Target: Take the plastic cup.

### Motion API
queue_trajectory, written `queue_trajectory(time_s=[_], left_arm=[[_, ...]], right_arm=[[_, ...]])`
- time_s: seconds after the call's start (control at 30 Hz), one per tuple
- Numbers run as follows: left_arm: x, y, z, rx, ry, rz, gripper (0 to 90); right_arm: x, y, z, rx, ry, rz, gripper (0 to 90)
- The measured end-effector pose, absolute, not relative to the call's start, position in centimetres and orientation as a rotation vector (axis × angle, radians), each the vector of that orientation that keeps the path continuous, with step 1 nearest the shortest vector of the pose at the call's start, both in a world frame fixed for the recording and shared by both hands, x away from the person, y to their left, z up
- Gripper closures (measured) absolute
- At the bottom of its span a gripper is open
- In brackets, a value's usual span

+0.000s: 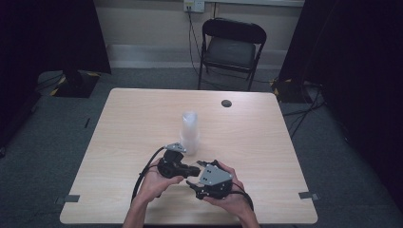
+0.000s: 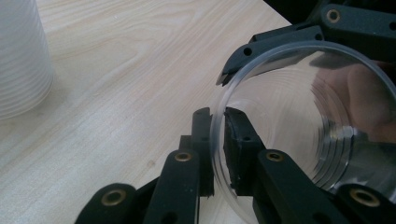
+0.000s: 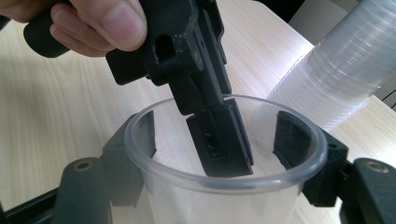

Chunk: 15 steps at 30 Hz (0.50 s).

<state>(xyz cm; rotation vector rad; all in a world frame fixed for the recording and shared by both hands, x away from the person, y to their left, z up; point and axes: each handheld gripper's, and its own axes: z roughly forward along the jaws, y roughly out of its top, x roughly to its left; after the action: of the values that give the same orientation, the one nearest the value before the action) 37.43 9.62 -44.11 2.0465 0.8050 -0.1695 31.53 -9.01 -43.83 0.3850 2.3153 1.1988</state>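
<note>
Both hands sit low at the near edge of the pale wooden surface [image 1: 142,118], tools meeting nose to nose. Right tool [image 1: 202,181] cradles a clear plastic cup [image 3: 224,177] from outside, jaws either side of its wall, mouth tilted toward the left tool. Left tool [image 2: 218,144] is nipped narrow on the cup's rim [image 2: 215,140], one pad inside, one outside. Just beyond stands a tall stack of clear plastic cups [image 1: 189,132]. Farther off: a small dark round disc [image 1: 226,103], then a black folding chair [image 1: 231,50] on the floor.
</note>
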Motion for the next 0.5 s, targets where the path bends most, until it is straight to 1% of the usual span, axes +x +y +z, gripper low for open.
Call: queue_trajectory(time_s=[0.1, 0.3, 0.5], left_arm=[[37.38, 9.74, -44.06, 2.019, 0.821, -0.161, 78.2], [37.13, 10.08, -43.89, 1.99, 0.818, -0.14, 76.3], [36.92, 10.45, -43.81, 1.96, 0.829, -0.092, 69.4]], right_arm=[[31.61, -9.12, -43.82, 0.405, 2.315, 1.207, 29.7], [31.74, -9.36, -43.8, 0.436, 2.305, 1.217, 29.7], [31.8, -9.44, -43.87, 0.455, 2.298, 1.22, 29.7]])
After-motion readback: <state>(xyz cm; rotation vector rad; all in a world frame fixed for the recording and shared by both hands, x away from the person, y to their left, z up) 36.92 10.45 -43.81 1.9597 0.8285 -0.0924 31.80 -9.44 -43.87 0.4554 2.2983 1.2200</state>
